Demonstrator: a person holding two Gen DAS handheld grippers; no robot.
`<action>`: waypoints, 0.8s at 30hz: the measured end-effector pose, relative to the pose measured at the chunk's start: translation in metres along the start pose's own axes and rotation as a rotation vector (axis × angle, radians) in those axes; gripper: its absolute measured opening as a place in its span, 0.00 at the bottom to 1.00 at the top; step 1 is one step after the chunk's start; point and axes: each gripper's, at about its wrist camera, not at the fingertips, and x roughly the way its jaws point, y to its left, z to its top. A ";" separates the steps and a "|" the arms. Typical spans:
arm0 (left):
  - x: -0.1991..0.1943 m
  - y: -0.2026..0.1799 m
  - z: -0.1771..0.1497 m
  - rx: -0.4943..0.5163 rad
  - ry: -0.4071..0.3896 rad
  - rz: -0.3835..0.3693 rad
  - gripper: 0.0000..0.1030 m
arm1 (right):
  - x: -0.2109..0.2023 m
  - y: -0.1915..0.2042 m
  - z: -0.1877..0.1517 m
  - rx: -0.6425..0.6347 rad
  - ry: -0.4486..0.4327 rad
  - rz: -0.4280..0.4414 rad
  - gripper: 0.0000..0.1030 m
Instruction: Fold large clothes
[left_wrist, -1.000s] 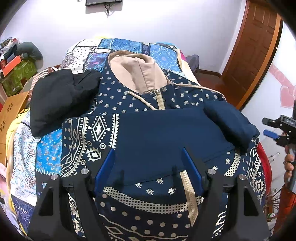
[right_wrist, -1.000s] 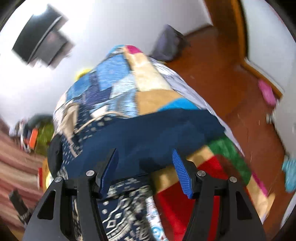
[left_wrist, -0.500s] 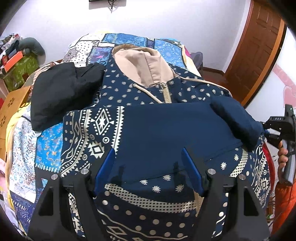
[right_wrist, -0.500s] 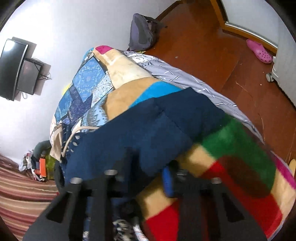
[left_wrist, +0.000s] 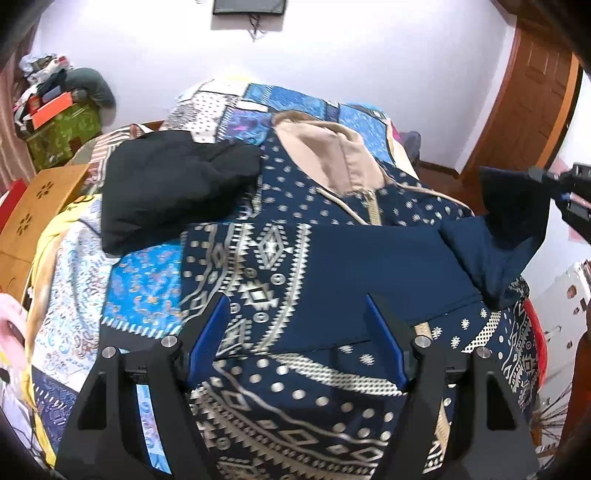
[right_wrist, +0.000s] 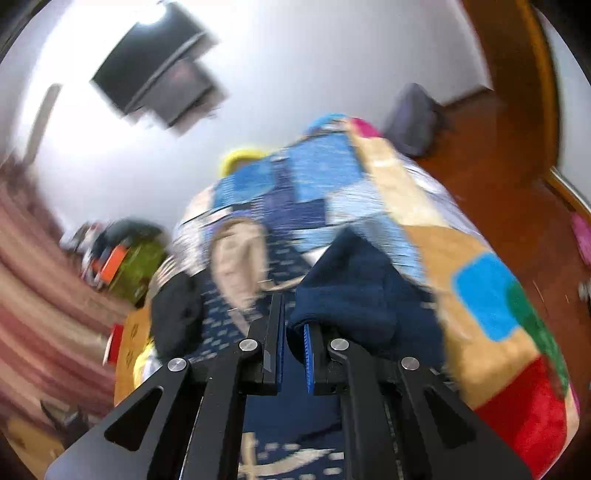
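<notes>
Left gripper (left_wrist: 297, 341) spread wide, blue pads apart, nothing between them, poised above the patterned navy hooded jacket (left_wrist: 280, 280) lying flat on the bed. Right gripper (right_wrist: 293, 354) clamped narrow on the plain navy sleeve (right_wrist: 354, 291), cloth bunched between the pads and lifted off the bed; in the left wrist view, same sleeve (left_wrist: 506, 221) raised in a peak toward the right gripper (left_wrist: 554, 184) at the frame's right edge. Tan hood lining (left_wrist: 328, 151) at the far end, zip below it, other sleeve folded across the chest. Black garment (left_wrist: 170, 184) beside the jacket's far left shoulder, touching it. Underneath, a patchwork quilt (left_wrist: 147, 273) in blues, yellow and red. Beyond: white wall, dark screen (left_wrist: 249, 6) mounted high, wooden door (left_wrist: 528, 99), reddish wooden floor (right_wrist: 517, 229), cluttered green box (left_wrist: 66, 129) at left. Right wrist view heavily blurred.
</notes>
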 end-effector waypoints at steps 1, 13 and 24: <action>-0.004 0.006 -0.002 -0.011 -0.007 0.003 0.71 | 0.003 0.016 -0.002 -0.034 0.013 0.019 0.08; -0.039 0.068 -0.027 -0.108 -0.016 0.060 0.71 | 0.112 0.125 -0.099 -0.338 0.362 0.095 0.07; -0.035 0.084 -0.048 -0.150 0.039 0.092 0.71 | 0.144 0.145 -0.186 -0.564 0.594 0.033 0.08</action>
